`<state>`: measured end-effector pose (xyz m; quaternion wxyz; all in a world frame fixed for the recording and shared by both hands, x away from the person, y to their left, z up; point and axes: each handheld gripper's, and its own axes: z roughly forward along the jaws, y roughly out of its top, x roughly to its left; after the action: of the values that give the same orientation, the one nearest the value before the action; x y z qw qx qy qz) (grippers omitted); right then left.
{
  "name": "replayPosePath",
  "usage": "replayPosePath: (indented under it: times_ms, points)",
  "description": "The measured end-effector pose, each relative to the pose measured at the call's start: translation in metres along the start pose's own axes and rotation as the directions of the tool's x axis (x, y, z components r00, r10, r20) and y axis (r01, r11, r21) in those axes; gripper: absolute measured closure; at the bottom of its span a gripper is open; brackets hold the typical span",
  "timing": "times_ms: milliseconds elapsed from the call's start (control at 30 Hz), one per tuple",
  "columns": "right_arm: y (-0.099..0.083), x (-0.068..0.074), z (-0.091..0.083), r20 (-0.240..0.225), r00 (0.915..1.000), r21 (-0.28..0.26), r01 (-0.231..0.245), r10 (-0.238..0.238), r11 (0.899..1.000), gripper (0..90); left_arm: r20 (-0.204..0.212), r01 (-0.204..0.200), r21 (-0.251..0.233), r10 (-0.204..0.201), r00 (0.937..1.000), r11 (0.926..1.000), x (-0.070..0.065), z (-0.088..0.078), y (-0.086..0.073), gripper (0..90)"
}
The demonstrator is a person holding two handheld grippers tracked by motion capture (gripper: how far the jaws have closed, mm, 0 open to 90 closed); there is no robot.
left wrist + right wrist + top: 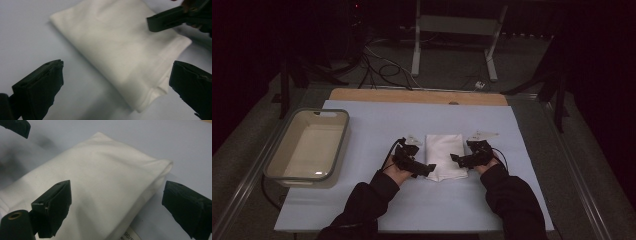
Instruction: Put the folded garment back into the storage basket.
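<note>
One folded white cloth [445,156] is lying near the middle of the pale blue counter [377,210], between the person's two hands. Its long axis is running from the person's side toward the far edge of the counter, and its short near edge is sitting closest to the two claws. In the left gripper view the cloth [120,47] is showing a folded corner low between the jaws, and in the right gripper view the cloth [92,187] is showing a small printed label at its lower edge.

The left claw [428,169] is sitting at the near left corner of the cloth, its jaws spread wide with one on each side of that corner, not pinching anything. The right claw [455,159] is sitting at the right edge of the cloth, its jaws also spread wide, one jaw over the fabric and the other over bare counter beside it. Whether either claw is touching the cloth cannot be told.

One empty pale bin [292,167] is standing at the left side of the counter, well apart from the cloth.
</note>
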<state>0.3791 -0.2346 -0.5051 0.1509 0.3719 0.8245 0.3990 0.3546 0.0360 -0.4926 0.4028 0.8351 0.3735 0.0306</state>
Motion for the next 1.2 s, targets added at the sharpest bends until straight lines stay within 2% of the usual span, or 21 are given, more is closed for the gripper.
replayPosePath:
  times_ms: [33,100,133,200,300,400,433,700,800,1067,1133,1200]
  points:
    - [0.000,-0.001,0.000,0.004,1.0000,0.005,-0.004,0.004,1.000,9.1,0.007,-0.001,0.019,0.001,1.0000,0.9998,0.000,0.001,0.000,0.1]
    - [-0.001,-0.002,0.000,-0.004,0.9999,0.000,-0.014,0.014,1.000,9.2,0.008,-0.003,0.027,0.003,1.0000,0.9996,0.000,0.002,0.000,0.1]
    - [-0.001,-0.003,0.001,-0.008,0.9996,0.021,-0.027,0.027,0.999,9.1,0.010,0.003,0.044,-0.003,0.9999,0.9990,-0.001,0.004,0.000,0.1]
    - [-0.002,-0.003,0.001,-0.011,0.9992,0.022,-0.038,0.038,0.999,9.1,-0.006,0.019,0.052,-0.018,0.9998,0.9985,0.000,0.006,0.001,1.3]
    - [-0.002,-0.004,0.004,0.003,0.9989,0.041,-0.046,0.046,0.998,9.0,0.003,0.033,0.064,-0.034,0.9994,0.9974,0.002,0.008,0.001,3.9]
    - [-0.002,-0.004,0.006,0.008,0.9984,0.046,-0.056,0.056,0.997,9.0,0.009,0.029,0.067,-0.029,0.9995,0.9973,0.000,0.009,0.000,6.3]
    - [-0.003,-0.004,0.007,-0.001,0.9980,0.050,-0.063,0.063,0.997,9.1,0.001,0.012,0.075,-0.012,0.9999,0.9971,-0.002,0.011,-0.001,8.7]
    - [-0.001,-0.006,0.009,-0.005,0.9958,0.071,-0.091,0.092,0.993,13.9,-0.033,0.011,0.091,-0.008,0.9994,0.9958,-0.003,0.016,-0.006,24.3]
    - [-0.001,-0.006,0.010,-0.004,0.9947,0.084,-0.102,0.103,0.991,15.6,-0.028,-0.013,0.108,0.016,0.9995,0.9941,-0.003,0.018,-0.009,28.7]
    - [-0.002,-0.005,0.013,-0.019,0.9928,0.118,-0.116,0.119,0.986,23.4,-0.017,-0.026,0.129,0.028,0.9995,0.9914,-0.008,0.022,-0.011,40.5]
    - [-0.003,-0.005,0.014,-0.030,0.9918,0.137,-0.119,0.124,0.983,26.1,-0.013,-0.042,0.134,0.044,0.9990,0.9902,-0.011,0.023,-0.012,42.8]
    - [-0.005,-0.006,0.014,-0.048,0.9884,0.144,-0.136,0.144,0.980,28.4,-0.016,-0.038,0.135,0.041,0.9990,0.9901,-0.012,0.023,-0.012,43.5]
